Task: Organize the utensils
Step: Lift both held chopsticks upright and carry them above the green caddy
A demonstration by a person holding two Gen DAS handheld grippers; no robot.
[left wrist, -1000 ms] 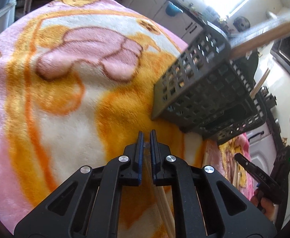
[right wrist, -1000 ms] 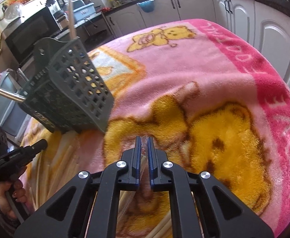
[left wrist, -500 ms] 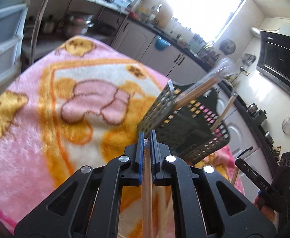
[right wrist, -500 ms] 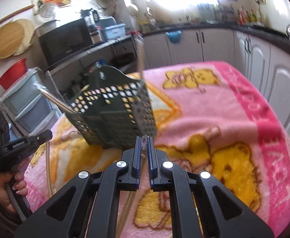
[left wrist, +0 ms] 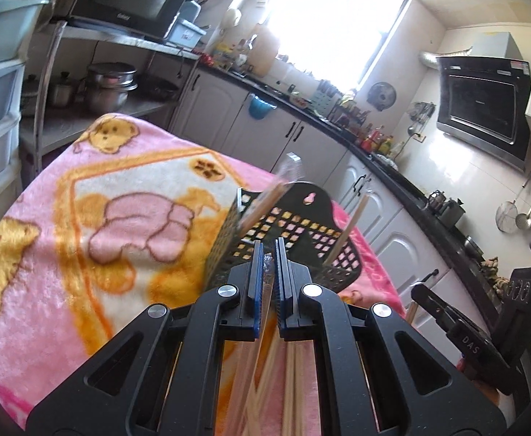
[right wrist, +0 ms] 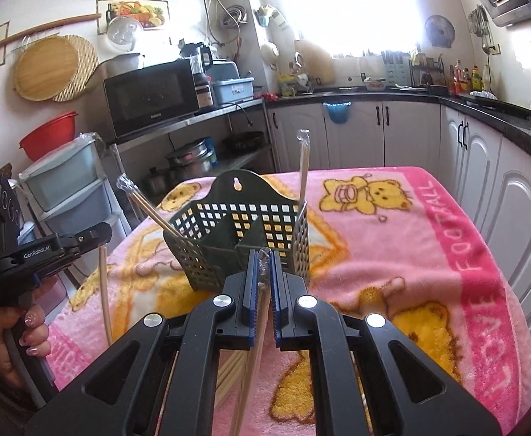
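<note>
**Both grippers clamp wrapped chopsticks before the basket**

Your dark perforated utensil basket [right wrist: 243, 232] stands upright on the pink bear-print blanket [right wrist: 410, 239], with two wrapped chopsticks already in it: one leaning [right wrist: 145, 207] out at the left, one upright [right wrist: 303, 174] at the right wall. Your right gripper [right wrist: 264, 283] is closed on a wrapped chopstick [right wrist: 252, 356], its tip just in front of the basket. Your left gripper [left wrist: 268, 276] likewise pinches a wrapped chopstick [left wrist: 265, 327] near the basket [left wrist: 302, 232]. More loose chopsticks [left wrist: 294, 381] lie on the blanket below.
</note>
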